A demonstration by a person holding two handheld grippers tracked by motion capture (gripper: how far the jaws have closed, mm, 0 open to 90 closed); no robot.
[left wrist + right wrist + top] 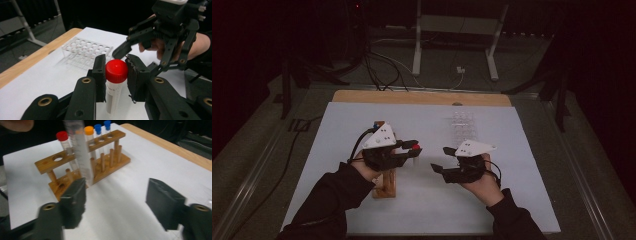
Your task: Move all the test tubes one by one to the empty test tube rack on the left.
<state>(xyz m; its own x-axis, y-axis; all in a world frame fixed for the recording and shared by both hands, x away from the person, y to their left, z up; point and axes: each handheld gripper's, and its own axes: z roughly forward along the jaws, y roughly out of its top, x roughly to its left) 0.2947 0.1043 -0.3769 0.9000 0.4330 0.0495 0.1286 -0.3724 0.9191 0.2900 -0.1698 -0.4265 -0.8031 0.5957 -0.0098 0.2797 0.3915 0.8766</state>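
A clear plastic tube with a red screw cap [116, 70] sits between the black left claw [115, 75] pads. Beyond it, a transparent rack [86, 51] on the white surface [40, 75]; the wooden rack [82, 160] carries red, orange and blue caps.

wooden rack [384, 186] stands on the table [337, 135] at left, plastic rack [464, 127] further back at right, the tube [114, 82] btw. the two.

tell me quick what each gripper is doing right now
left gripper: shut on the red-capped tube.
right gripper: open, nothing between its jaws.
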